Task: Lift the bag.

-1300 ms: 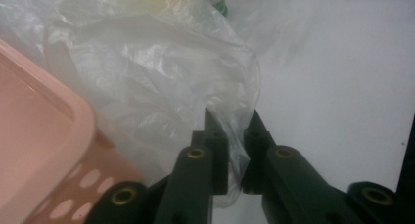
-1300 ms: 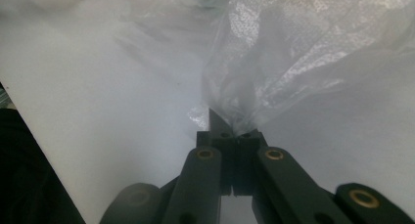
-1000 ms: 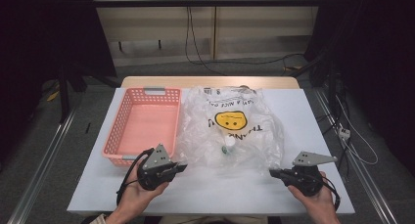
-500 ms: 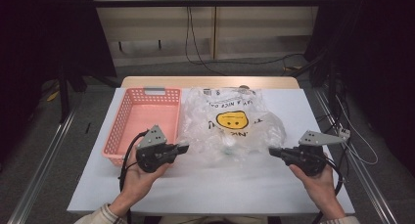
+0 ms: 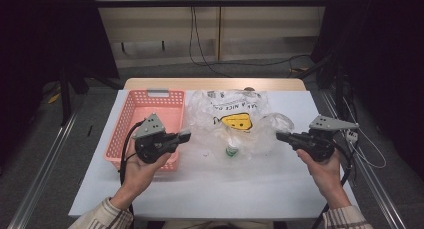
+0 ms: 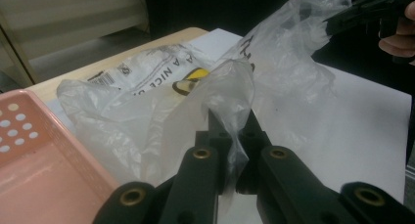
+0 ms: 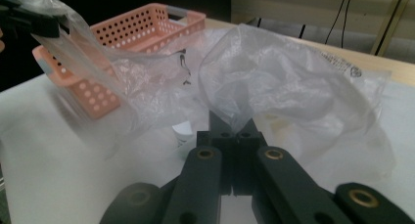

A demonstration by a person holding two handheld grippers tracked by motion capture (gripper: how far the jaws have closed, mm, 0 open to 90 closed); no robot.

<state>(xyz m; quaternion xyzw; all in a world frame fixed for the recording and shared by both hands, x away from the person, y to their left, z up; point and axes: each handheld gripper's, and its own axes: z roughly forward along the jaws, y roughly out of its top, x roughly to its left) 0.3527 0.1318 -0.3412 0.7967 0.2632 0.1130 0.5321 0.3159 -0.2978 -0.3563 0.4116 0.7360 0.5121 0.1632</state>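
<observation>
A clear plastic bag (image 5: pixel 235 120) with a yellow smiley print lies mid-table on the white table (image 5: pixel 210 189), its near edges lifted. The left gripper (image 5: pixel 184 136) pinches one edge with jaws pressed together; the right gripper (image 5: pixel 278 136) pinches the opposite one. A pink perforated basket (image 5: pixel 150 101) sits just left of the bag. Inside, a small green-capped bottle (image 5: pixel 231 151) blurs behind crinkled film.
</observation>
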